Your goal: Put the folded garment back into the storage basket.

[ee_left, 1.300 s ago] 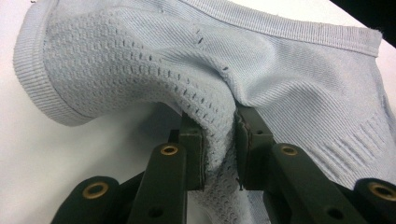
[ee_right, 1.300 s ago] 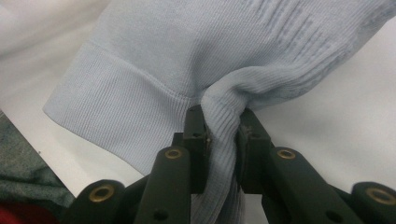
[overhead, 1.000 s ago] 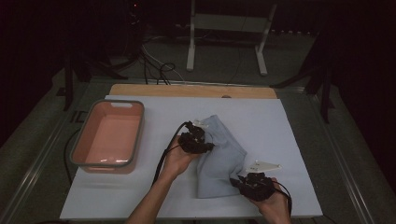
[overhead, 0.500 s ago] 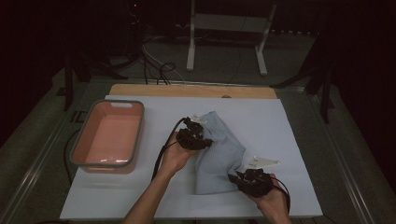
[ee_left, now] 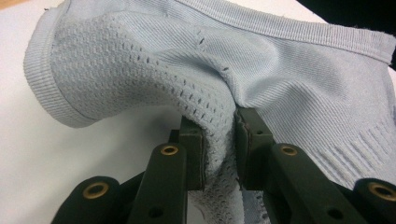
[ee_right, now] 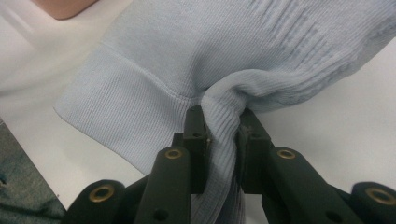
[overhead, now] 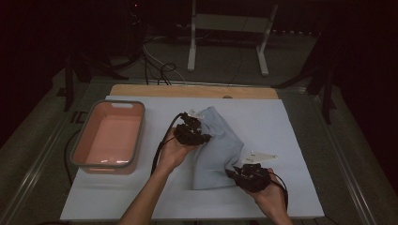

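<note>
Left of the light-blue knit garment [overhead: 220,145], the pink tub [overhead: 112,136] looks empty, though dim. Left gripper [ee_left: 219,140] and right gripper [ee_right: 223,133] each pinch its fabric.

A pale blue knit garment [overhead: 218,147] with ribbed hems and eyelet mesh; salmon-pink tub [overhead: 110,136], grey-rimmed.

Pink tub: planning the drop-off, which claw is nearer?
Left. The left claw grips the garment just right of the pink tub; the right claw grips it farther right.
</note>
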